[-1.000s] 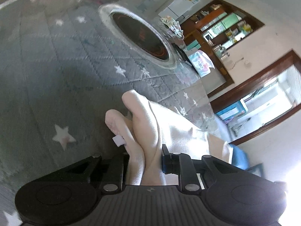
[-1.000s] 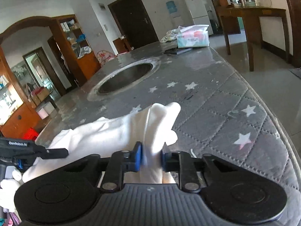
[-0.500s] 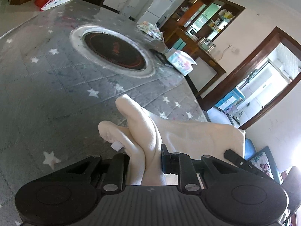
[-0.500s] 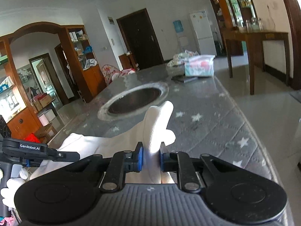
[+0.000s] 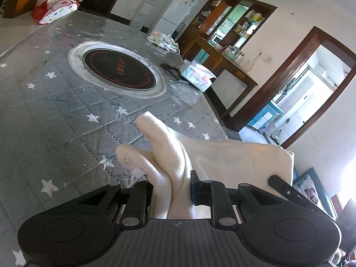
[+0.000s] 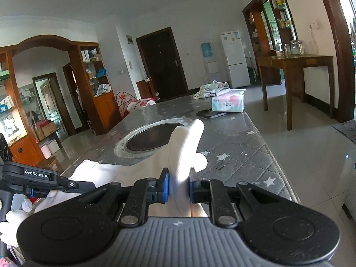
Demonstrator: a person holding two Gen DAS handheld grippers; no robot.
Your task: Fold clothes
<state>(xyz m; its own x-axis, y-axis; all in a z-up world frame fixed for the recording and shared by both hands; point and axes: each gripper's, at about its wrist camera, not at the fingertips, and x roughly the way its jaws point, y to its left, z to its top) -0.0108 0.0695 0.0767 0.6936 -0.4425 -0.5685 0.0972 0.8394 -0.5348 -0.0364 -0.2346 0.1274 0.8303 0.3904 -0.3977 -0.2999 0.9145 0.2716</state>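
Above a grey star-quilted tabletop (image 5: 66, 115), both grippers' jaws are pinching bunched corners of a cream fleece garment (image 5: 222, 155), thick folds that may be slipping free unevenly.

Home, open living-dining room. Worktop (image 5: 44, 115) under grey star-print quilted cover, round induction hob (image 5: 118, 69) set in. White fridge (image 6: 233, 57), water dispenser (image 6: 207, 51), wooden display shelves (image 6: 93, 71), side table (image 6: 296, 62), tissue pack (image 6: 228, 103), child's play tent (image 5: 55, 4), tiled floor (image 6: 300, 133).
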